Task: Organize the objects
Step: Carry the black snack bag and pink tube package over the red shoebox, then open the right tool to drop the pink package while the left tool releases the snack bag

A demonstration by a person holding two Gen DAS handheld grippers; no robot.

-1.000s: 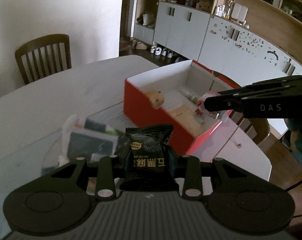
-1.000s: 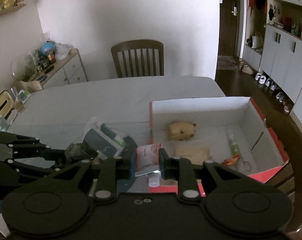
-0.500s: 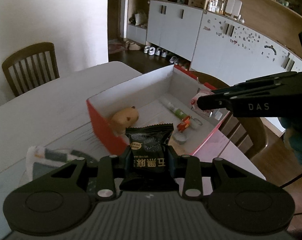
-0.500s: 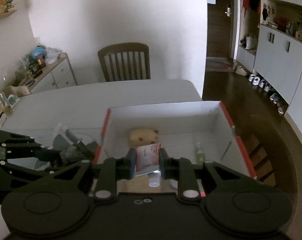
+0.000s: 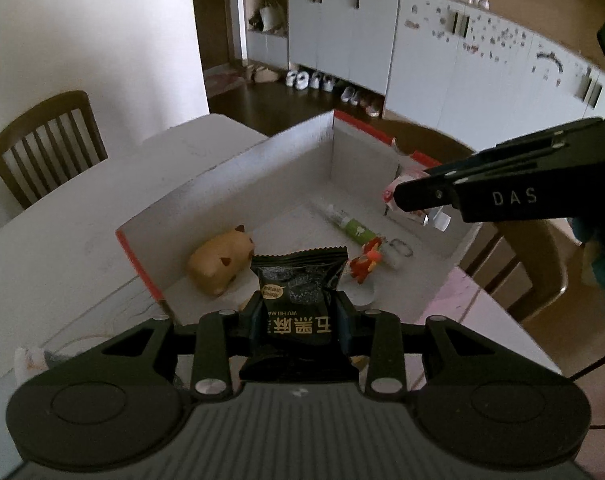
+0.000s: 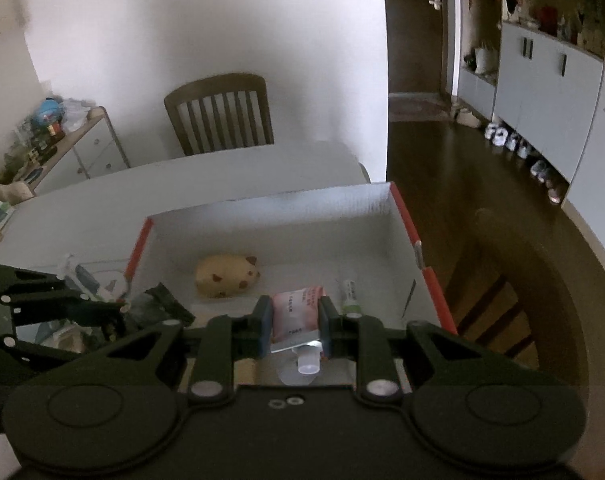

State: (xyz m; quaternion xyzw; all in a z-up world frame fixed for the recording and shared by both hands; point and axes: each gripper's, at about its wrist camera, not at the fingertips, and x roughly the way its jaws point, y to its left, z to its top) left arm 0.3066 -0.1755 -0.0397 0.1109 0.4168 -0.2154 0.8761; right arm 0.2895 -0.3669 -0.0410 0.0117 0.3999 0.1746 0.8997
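Note:
An open red box with a white inside (image 5: 262, 168) sits on the table; it also shows in the right wrist view (image 6: 286, 204). In it lie a tan animal-shaped toy (image 5: 218, 264), a green-labelled tube (image 5: 350, 226) and a small red figure (image 5: 364, 266). My left gripper (image 5: 298, 316) is shut on a black snack packet (image 5: 298, 292), held over the box's near side. My right gripper (image 6: 295, 320) is shut on a pink pouch with a white cap (image 6: 296, 316), held above the box. The right gripper also shows in the left wrist view (image 5: 410, 196).
A pile of packets (image 6: 86, 280) lies on the table left of the box. A wooden chair (image 6: 222, 114) stands at the far side, another chair (image 5: 530, 264) beside the box. White cabinets (image 5: 442, 56) line the wall. A dresser (image 6: 82, 144) stands at the left.
Both grippers have moved with their loads from beside the box to above it. The box now fills more of both views, and the packet pile has slid off to the left.

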